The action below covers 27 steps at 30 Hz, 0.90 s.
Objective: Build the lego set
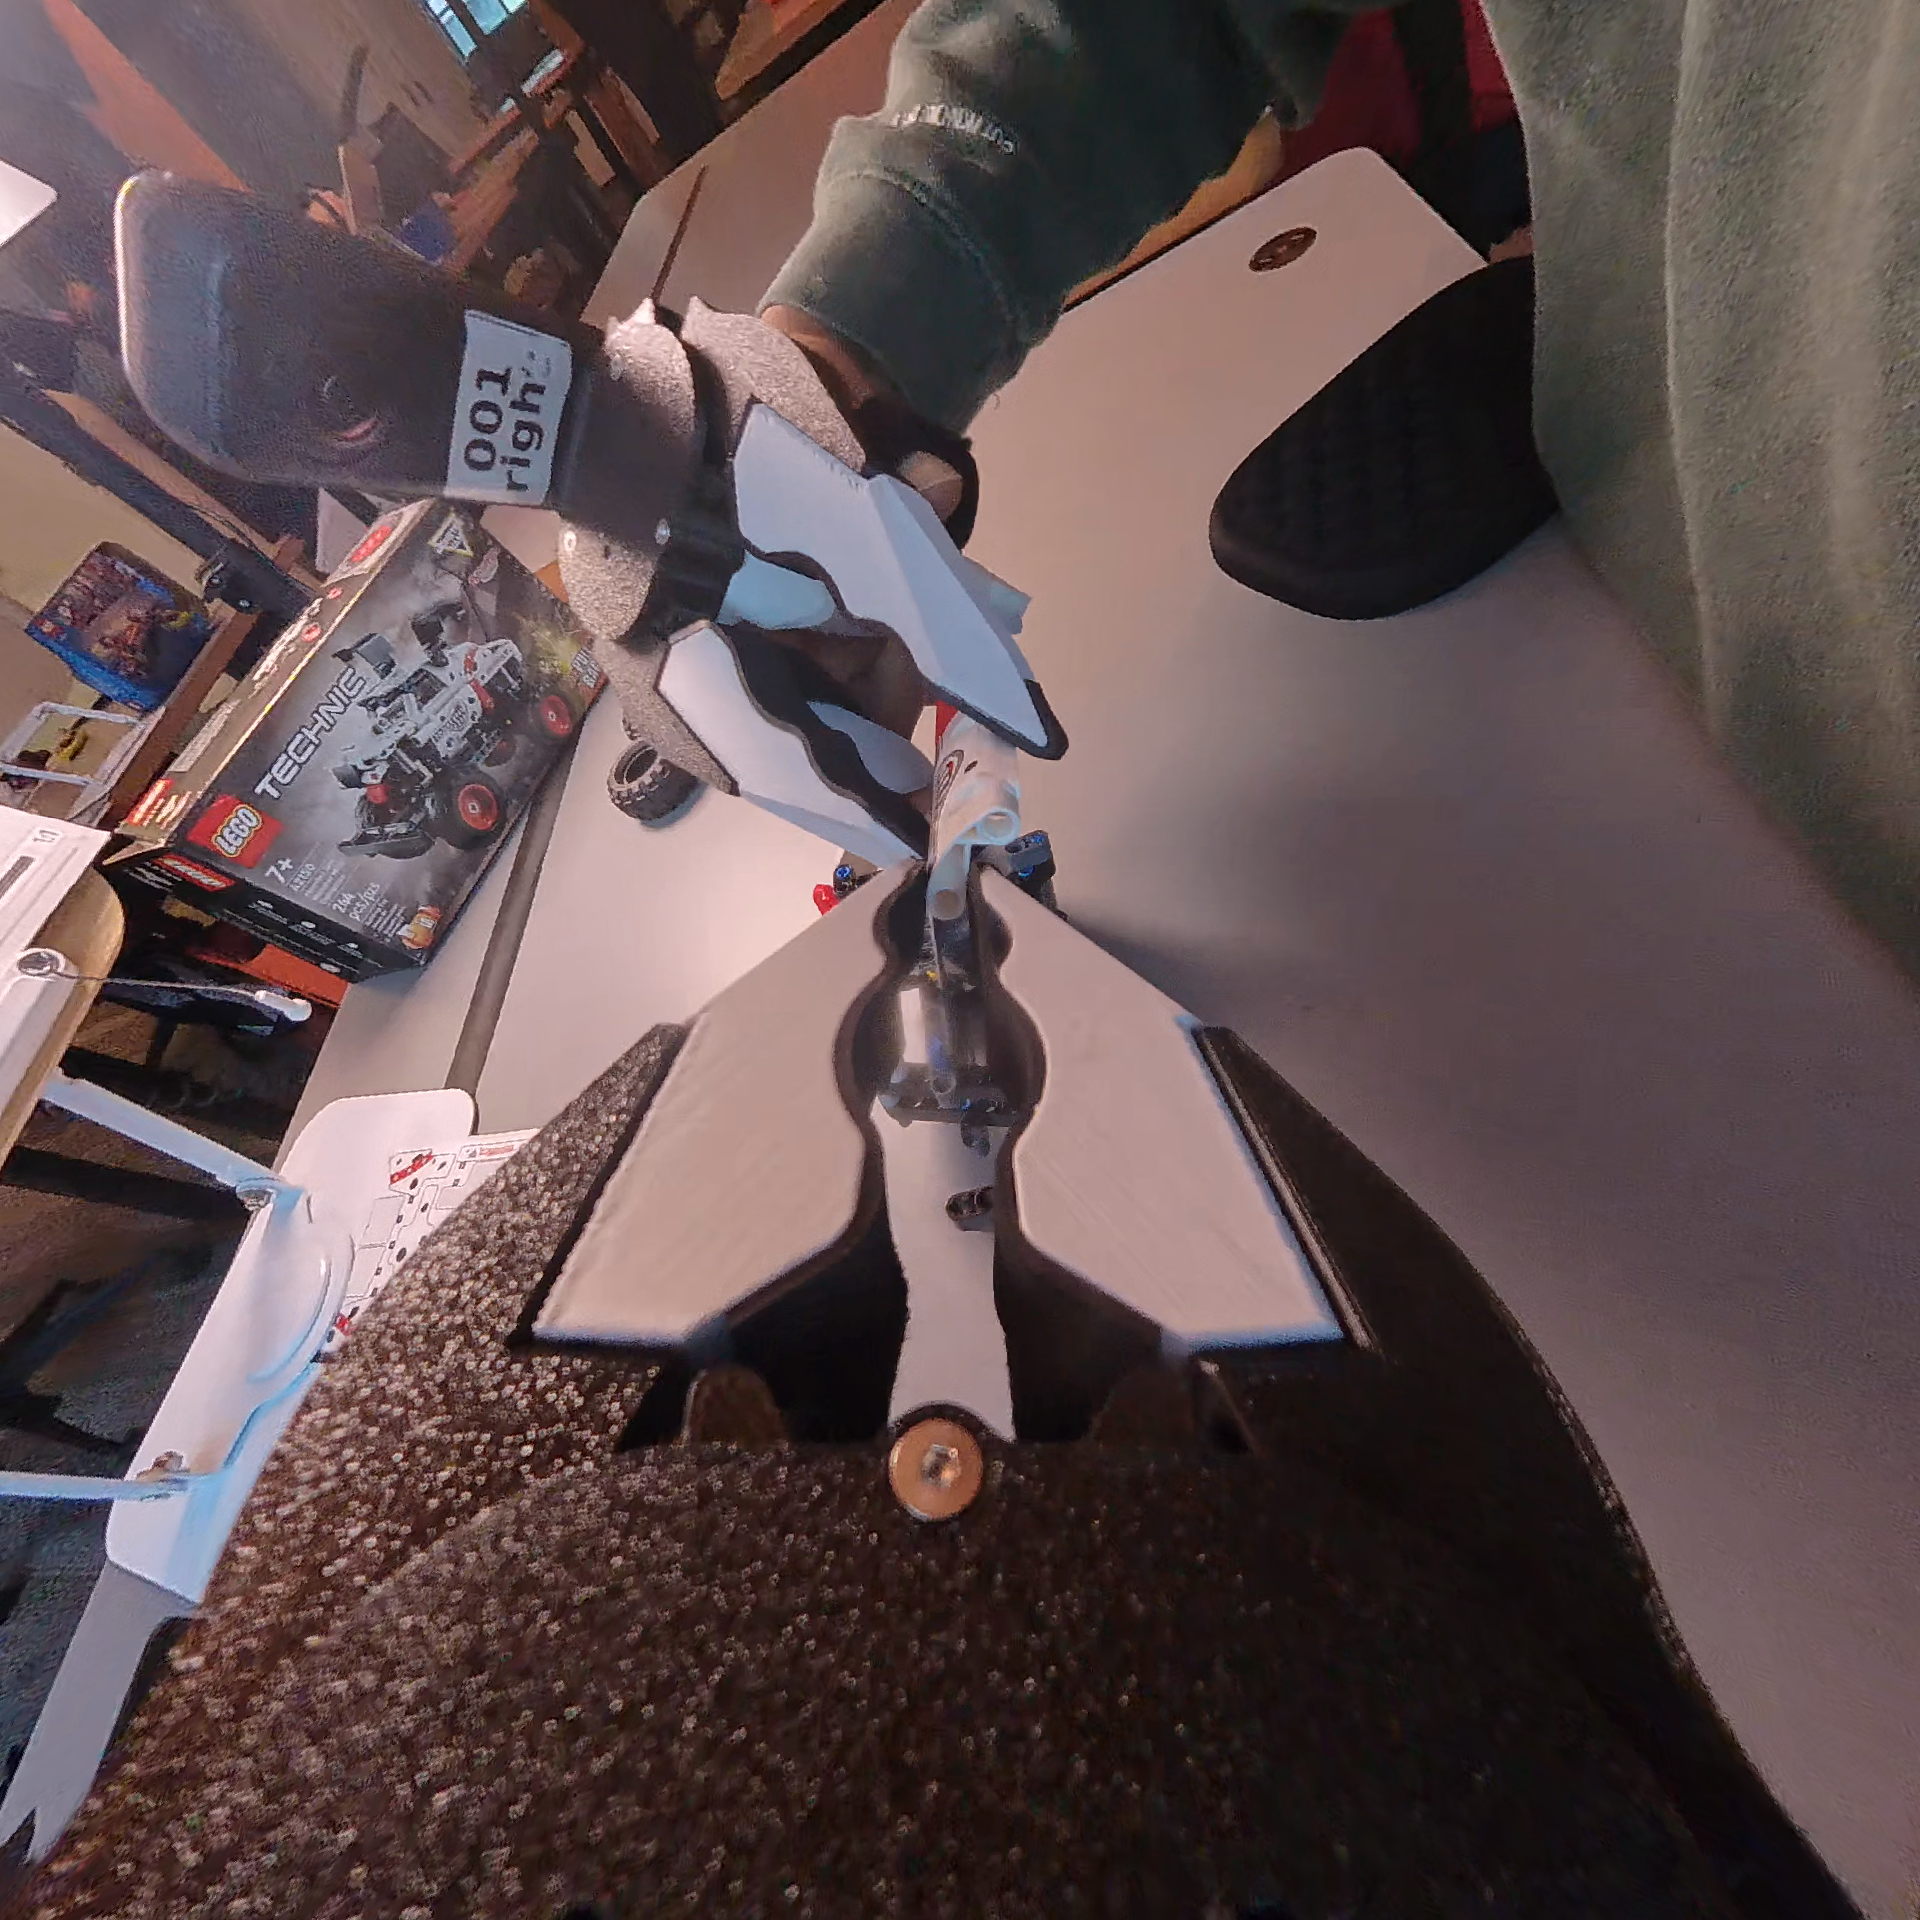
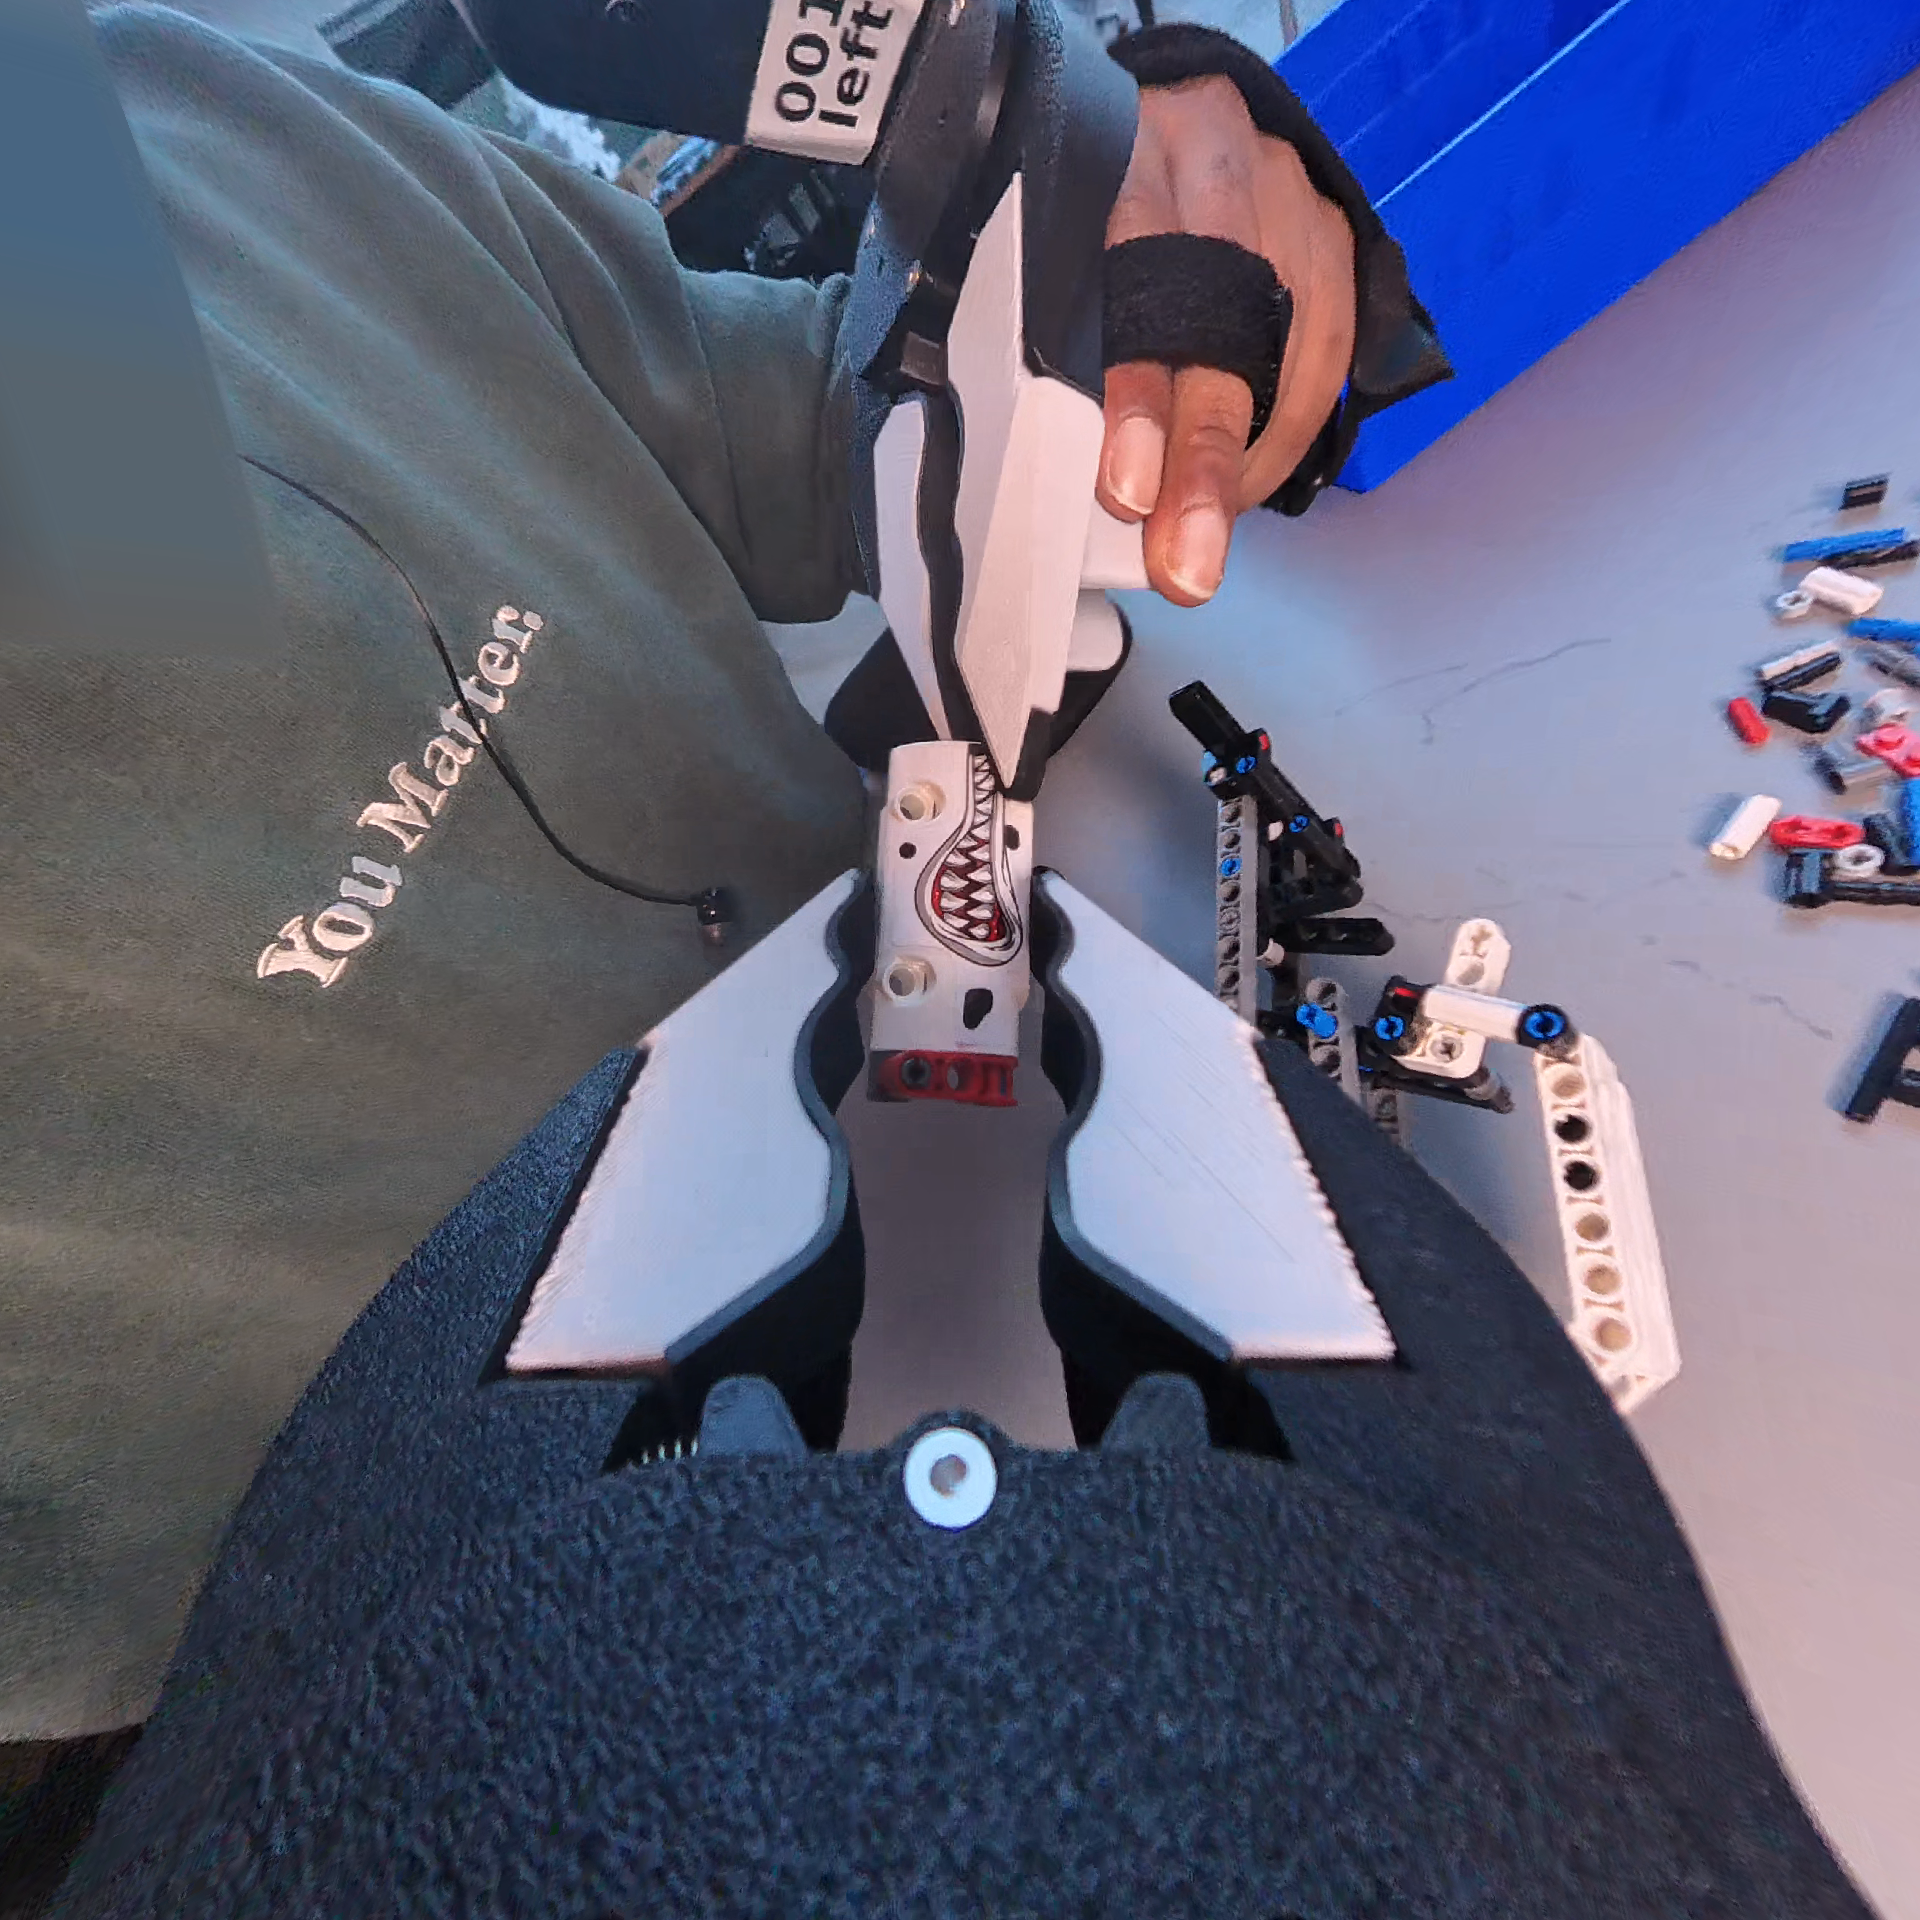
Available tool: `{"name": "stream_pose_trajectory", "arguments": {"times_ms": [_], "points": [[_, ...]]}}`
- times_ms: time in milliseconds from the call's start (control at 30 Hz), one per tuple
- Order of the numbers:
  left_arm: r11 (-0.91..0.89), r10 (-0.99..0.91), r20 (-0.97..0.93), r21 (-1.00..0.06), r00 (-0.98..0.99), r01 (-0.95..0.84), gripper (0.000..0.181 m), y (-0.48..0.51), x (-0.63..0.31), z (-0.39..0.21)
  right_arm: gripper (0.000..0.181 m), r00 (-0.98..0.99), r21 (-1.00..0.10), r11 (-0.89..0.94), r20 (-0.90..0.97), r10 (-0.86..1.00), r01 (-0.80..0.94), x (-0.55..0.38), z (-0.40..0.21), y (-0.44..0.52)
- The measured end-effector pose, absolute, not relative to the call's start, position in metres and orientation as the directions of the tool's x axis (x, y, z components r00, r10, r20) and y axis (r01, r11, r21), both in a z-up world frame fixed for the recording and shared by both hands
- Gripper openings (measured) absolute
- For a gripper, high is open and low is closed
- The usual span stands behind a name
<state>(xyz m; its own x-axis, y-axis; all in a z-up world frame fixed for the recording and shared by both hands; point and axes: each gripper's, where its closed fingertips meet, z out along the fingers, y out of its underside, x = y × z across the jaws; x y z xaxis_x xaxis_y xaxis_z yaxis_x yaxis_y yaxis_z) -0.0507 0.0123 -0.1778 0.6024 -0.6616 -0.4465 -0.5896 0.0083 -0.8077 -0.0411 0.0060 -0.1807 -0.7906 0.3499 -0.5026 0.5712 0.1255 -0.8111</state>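
A white Lego panel (image 2: 951,914) with a toothed-mouth sticker and a red piece (image 2: 940,1075) at its near end is held above the grey table (image 2: 1507,644). My right gripper (image 2: 951,894) is shut on its two sides. My left gripper (image 2: 1003,779) comes down from above and is shut on the panel's far edge. In the left wrist view my left gripper (image 1: 951,883) pinches the white panel (image 1: 982,810) at its tips, and the right gripper (image 1: 971,790) meets it from the upper left.
A part-built black and grey frame (image 2: 1288,883) with a white beam (image 2: 1600,1226) lies to the right, with several loose pieces (image 2: 1829,727) and a blue bin (image 2: 1610,208) beyond. The set's box (image 1: 364,748), a black tyre (image 1: 655,784) and a sticker sheet (image 1: 416,1174) are at left. The person's green sweatshirt (image 2: 416,623) is close. Left and right tips are no more than a few centimetres apart.
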Motion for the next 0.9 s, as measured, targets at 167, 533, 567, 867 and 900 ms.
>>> {"name": "stream_pose_trajectory", "arguments": {"times_ms": [167, 533, 567, 867, 900], "points": [[-0.090, -0.678, -0.239, -0.912, 0.695, -0.401, 0.023, 0.016, -0.058, -0.177, 0.029, -0.816, -0.866, 0.179, -0.344, 0.464, 0.467, -0.050, -0.187, 0.015], [-0.537, -0.554, 0.513, -0.822, 0.655, 0.190, 0.040, 0.027, -0.084, -0.173, 0.029, -0.706, -0.815, 0.575, 0.364, 0.608, 0.075, -0.079, -0.182, 0.044], [-0.560, -0.542, 0.552, -0.799, 0.634, 0.217, 0.036, 0.029, -0.083, -0.173, 0.028, -0.693, -0.796, 0.603, 0.408, 0.594, 0.049, -0.081, -0.181, 0.044], [-0.618, -0.516, 0.651, -0.733, 0.556, 0.286, 0.008, 0.035, -0.079, -0.172, 0.029, -0.630, -0.692, 0.721, 0.569, 0.528, -0.020, -0.087, -0.182, 0.050], [-0.618, -0.508, 0.654, -0.730, 0.560, 0.291, 0.007, 0.037, -0.079, -0.174, 0.029, -0.624, -0.684, 0.729, 0.576, 0.529, -0.013, -0.088, -0.184, 0.051]]}}
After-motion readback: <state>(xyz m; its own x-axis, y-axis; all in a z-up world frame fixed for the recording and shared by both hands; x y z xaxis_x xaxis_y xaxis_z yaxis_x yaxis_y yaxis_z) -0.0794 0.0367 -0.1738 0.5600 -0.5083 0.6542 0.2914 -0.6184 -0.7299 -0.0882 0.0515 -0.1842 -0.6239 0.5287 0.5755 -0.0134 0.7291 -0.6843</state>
